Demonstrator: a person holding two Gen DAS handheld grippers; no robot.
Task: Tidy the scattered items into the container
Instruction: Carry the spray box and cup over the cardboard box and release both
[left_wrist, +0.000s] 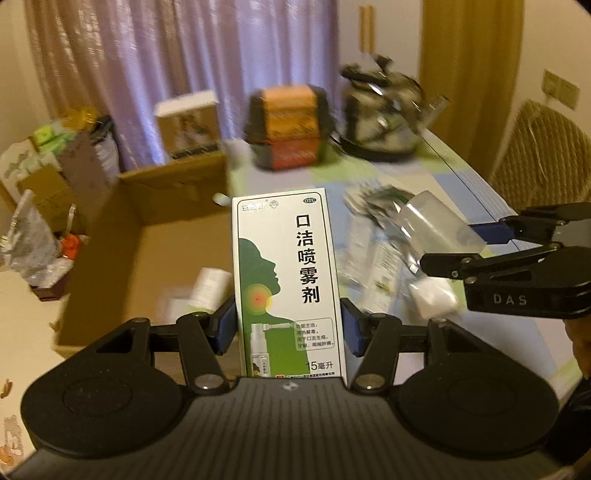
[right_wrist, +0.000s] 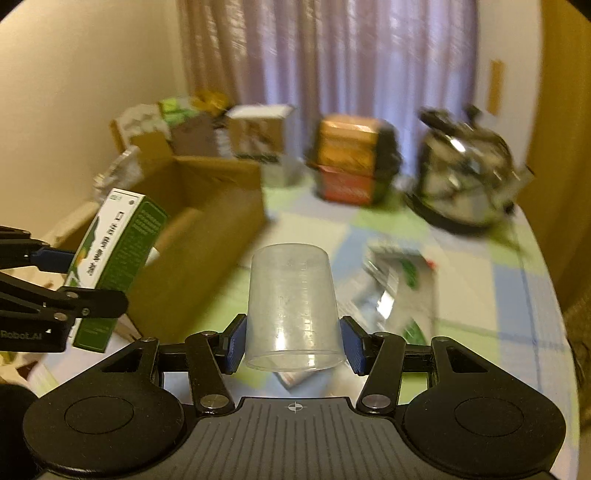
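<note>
Left gripper (left_wrist: 288, 328) is clamped on the spray box (left_wrist: 286, 280), white-green carton held upright between both blue pads. It hangs at the cardboard box's (left_wrist: 147, 236) right edge, about 3 o'clock of the opening.

The cardboard box is open-topped with flaps up. Inside is a white bottle (left_wrist: 208, 288) lying near the 5 o'clock corner; the rest of the floor that shows is bare cardboard.

Right gripper (right_wrist: 293, 339) is closed on the clear cup (right_wrist: 293, 310), held upside down with its rim toward the camera and nothing inside it. It's above the checked tablecloth (right_wrist: 480, 295), at 3 o'clock of the box.

Foil sachets (right_wrist: 399, 280) lie loose on the cloth just past the cup. A small white block (left_wrist: 434, 299) is also on the table.

Far end of the table, 12 to 1 o'clock: an orange-black tin (right_wrist: 351, 162) and a steel kettle (right_wrist: 465, 173), both blurred.
</note>
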